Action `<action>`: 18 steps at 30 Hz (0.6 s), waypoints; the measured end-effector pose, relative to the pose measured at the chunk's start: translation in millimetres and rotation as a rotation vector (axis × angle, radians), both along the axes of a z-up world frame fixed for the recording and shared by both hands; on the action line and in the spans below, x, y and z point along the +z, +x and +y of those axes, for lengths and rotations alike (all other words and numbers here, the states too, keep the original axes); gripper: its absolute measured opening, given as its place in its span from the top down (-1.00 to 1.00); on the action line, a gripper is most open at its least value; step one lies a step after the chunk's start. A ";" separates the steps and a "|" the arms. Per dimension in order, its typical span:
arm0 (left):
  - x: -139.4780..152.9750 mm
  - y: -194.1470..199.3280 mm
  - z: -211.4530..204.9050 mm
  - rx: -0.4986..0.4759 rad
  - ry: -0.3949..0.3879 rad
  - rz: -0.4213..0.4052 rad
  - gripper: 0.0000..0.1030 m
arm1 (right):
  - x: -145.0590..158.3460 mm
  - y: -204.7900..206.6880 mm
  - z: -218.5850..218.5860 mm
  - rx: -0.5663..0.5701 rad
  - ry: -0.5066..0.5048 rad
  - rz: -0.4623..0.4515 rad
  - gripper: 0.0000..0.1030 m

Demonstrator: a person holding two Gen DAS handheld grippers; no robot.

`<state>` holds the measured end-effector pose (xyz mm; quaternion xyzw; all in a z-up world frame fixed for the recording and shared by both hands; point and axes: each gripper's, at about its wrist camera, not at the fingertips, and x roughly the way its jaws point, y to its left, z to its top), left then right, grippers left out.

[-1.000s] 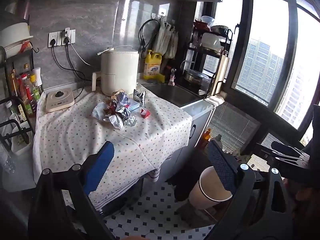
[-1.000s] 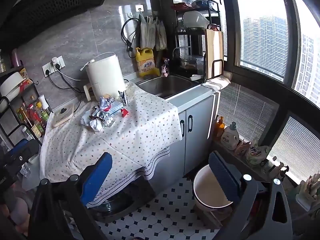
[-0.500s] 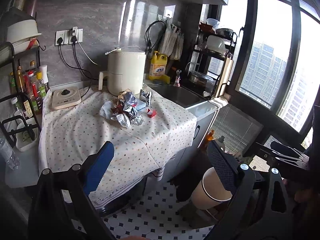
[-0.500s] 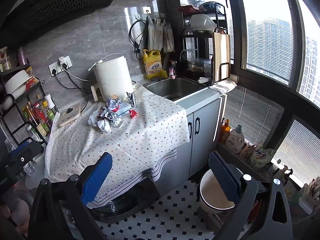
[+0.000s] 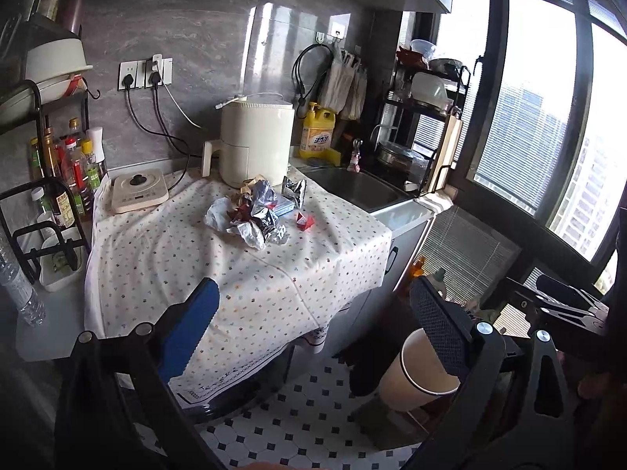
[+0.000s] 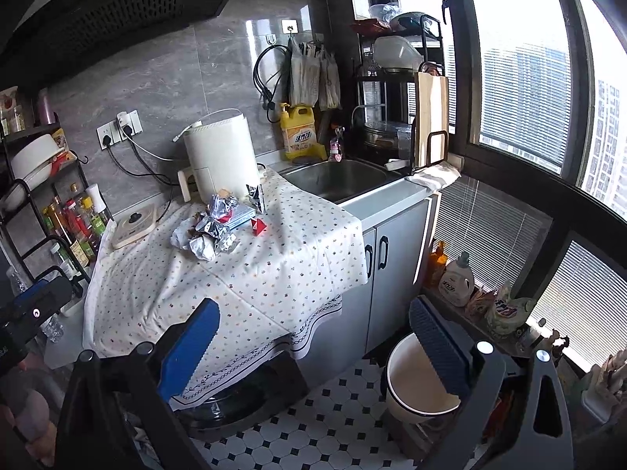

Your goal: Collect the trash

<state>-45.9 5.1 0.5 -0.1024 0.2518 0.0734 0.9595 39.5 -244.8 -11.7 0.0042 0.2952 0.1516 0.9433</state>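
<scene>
Both claws hover level, well short of the bench's front edge. The left claw point(image 5: 313, 329) and right claw point(image 6: 313, 333) each gape wide, gripping nothing. The trash point(image 5: 254, 215) is a crumpled heap of foil wrappers and white paper, with a small red scrap point(image 5: 305, 221) just beside it, lying toward the bench's back edge, well apart from both claws.

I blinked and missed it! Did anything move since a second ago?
Both cameras shifted, so the trash pile sits further right and lower in view. Nothing was grabbed: the left gripper and right gripper stay open and empty. The pile and bin stayed put.
</scene>
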 end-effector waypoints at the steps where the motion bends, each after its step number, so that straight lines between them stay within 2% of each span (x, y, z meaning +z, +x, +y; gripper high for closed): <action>1: 0.0 -0.5 -0.9 0.000 0.005 0.002 -0.88 | 0.2 -0.6 -1.2 0.006 0.011 0.002 -0.85; 18: -0.6 -7.9 -8.0 -0.005 0.008 0.002 -0.88 | -2.4 -3.4 -6.3 -0.009 0.022 0.005 -0.85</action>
